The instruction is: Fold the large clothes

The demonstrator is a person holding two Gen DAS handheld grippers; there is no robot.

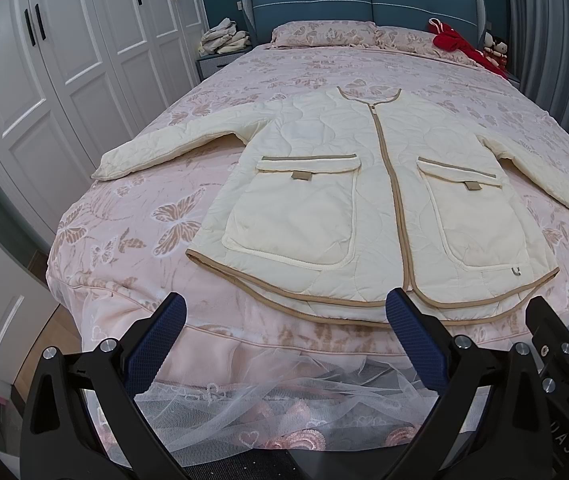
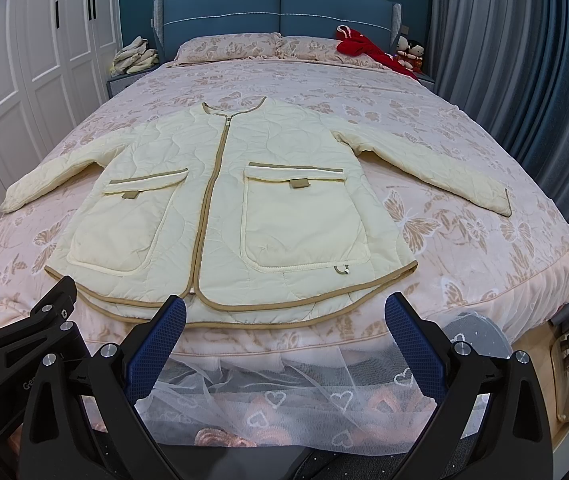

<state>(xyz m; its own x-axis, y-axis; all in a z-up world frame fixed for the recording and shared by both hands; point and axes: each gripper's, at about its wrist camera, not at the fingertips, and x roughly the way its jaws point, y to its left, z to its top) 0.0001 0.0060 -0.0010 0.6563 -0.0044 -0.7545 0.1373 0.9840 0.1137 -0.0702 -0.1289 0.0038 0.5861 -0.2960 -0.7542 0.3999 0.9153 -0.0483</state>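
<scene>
A cream quilted jacket (image 1: pixel 324 184) (image 2: pixel 228 200) with tan trim lies flat and zipped on the bed, front up, both sleeves spread out to the sides and two big patch pockets showing. Its hem reaches the foot edge of the bed. My left gripper (image 1: pixel 284 312) stands open just short of the hem, its right finger near the zip's bottom end. My right gripper (image 2: pixel 284 312) is open too, at the hem below the right pocket. Neither holds anything. The right gripper's body (image 1: pixel 552 344) shows at the edge of the left wrist view.
The bed (image 2: pixel 464 240) has a pink butterfly cover with a lace skirt (image 2: pixel 284 400) hanging at its foot. Pillows (image 2: pixel 228 46), a red garment (image 2: pixel 364 50) and dolls (image 2: pixel 410 54) lie at the headboard. White wardrobes (image 1: pixel 64 60) stand left, grey curtains (image 2: pixel 524 80) right, folded cloths (image 1: pixel 226 36) on a nightstand.
</scene>
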